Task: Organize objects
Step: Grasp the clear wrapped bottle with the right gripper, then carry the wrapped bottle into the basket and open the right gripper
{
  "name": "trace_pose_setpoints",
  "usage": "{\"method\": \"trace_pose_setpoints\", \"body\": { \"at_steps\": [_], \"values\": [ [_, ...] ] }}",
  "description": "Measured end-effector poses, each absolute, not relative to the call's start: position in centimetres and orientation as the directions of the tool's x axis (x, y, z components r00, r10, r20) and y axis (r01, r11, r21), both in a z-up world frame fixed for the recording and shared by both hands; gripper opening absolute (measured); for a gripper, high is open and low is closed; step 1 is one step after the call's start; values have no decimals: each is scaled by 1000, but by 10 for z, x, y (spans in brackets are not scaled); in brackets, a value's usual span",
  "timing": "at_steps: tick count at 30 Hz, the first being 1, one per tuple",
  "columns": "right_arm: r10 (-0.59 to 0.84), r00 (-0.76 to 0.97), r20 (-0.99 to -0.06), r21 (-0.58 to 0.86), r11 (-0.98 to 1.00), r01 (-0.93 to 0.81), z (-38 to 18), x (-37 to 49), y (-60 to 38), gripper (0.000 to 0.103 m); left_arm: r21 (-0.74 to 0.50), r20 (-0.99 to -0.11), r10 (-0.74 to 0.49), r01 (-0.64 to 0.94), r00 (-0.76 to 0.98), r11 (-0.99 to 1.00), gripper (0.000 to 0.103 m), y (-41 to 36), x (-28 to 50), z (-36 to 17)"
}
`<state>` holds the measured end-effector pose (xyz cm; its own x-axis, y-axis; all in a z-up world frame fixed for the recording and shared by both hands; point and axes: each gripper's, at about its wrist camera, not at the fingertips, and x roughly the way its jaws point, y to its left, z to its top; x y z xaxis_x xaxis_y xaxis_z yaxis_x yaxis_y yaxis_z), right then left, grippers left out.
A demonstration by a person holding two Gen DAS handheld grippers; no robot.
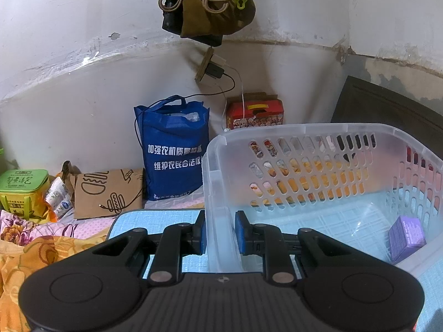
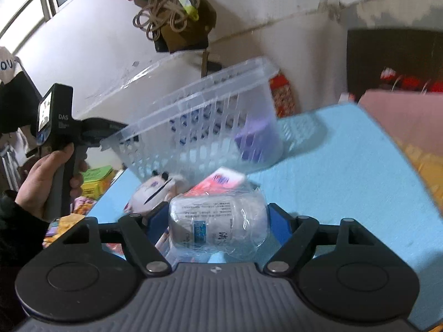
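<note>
My left gripper (image 1: 220, 232) is shut on the near-left corner wall of a clear plastic basket (image 1: 318, 138), which it holds tilted up off the blue mat. A purple box (image 1: 405, 233) lies inside the basket, at its right. In the right wrist view the basket (image 2: 199, 102) hangs tilted, with the purple box (image 2: 256, 141) at its low end and the left gripper (image 2: 110, 128) at its rim. My right gripper (image 2: 218, 221) is shut on a white bottle wrapped in clear plastic (image 2: 218, 224). Beyond it lie a pink-and-white packet (image 2: 221, 181) and a plush toy (image 2: 155, 188).
A blue tote bag (image 1: 174, 149), a brown paper bag (image 1: 108, 191), a red box (image 1: 254, 112) and a green box (image 1: 23, 186) stand along the wall. Floral bedding (image 1: 41, 246) lies at the left. A blue mat (image 2: 346, 171) covers the surface. Ropes and a bag (image 1: 205, 5) hang overhead.
</note>
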<state>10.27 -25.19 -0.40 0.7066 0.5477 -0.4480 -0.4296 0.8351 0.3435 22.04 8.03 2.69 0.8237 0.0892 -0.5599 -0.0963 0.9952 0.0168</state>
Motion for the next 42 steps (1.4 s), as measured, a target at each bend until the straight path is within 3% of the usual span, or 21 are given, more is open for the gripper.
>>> {"method": "trace_pose_setpoints", "body": {
  "at_steps": [12, 19, 27, 42],
  "values": [
    [489, 793, -364, 152, 871, -467, 69, 137, -232, 78, -1, -555, 79, -96, 828, 995, 24, 82, 222, 26],
    [462, 778, -426, 85, 876, -475, 95, 211, -187, 78, -14, -569, 70, -96, 819, 995, 23, 82, 224, 25],
    [376, 746, -549, 39, 904, -426, 72, 265, -149, 78, -9, -575, 68, -89, 816, 996, 23, 83, 225, 25],
    [381, 728, -570, 42, 898, -438, 66, 274, -143, 80, 9, -578, 79, -90, 812, 996, 23, 81, 226, 25]
  ]
}}
